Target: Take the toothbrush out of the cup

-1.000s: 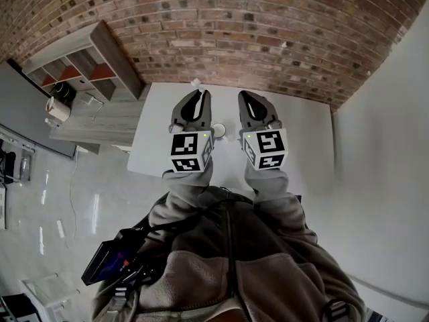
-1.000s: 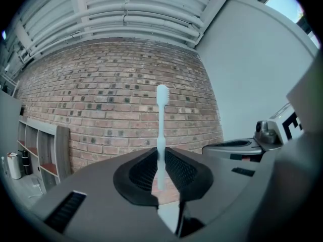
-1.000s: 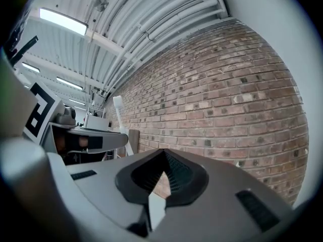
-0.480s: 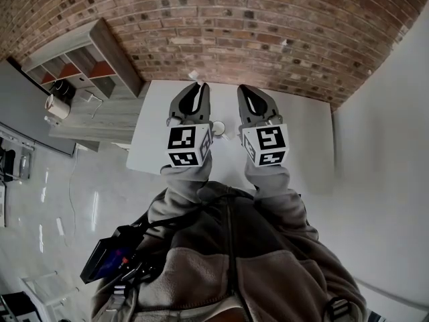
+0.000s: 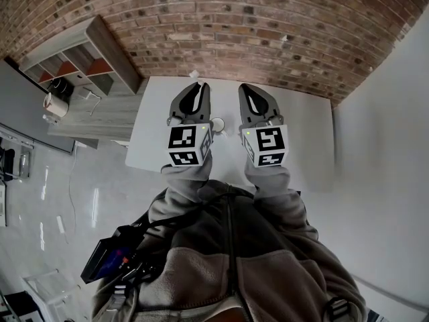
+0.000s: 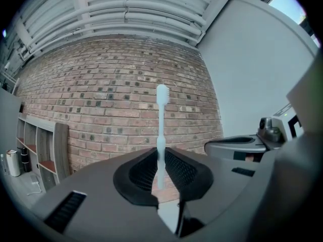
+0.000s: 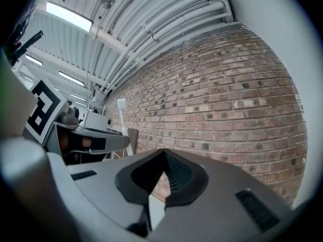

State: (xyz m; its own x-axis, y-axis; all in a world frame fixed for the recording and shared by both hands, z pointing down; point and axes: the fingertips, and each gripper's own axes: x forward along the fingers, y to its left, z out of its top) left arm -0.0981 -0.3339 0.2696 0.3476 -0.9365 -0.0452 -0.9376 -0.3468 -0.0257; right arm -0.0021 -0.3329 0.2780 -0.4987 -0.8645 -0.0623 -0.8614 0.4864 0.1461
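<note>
Two grippers are held side by side above a white table (image 5: pixel 305 136), with a brick wall (image 5: pixel 268 32) at the far side. The left gripper (image 5: pixel 196 87) is seen pinching the toothbrush (image 6: pixel 161 130) low on its handle. The pale brush is held upright between the ribbed pads, and its head is raised well above the jaws against the wall. From the head view only a small white tip can be made out beyond the left gripper's far end.

The toothbrush is thus clear of the cup (image 5: pixel 218 124). This white cup is set on the table between the two grippers, near their marker cubes, and its open mouth is turned up. Its contents cannot be made out.

The right gripper (image 7: pixel 164 158) is pressed together at the tips, and nothing is held between its pads. Bricks are seen through the curved gap behind the tips. The brush is also caught in the right gripper view, off to the left. A wooden shelf (image 5: pixel 80 56) is placed at the far left, against the wall.
</note>
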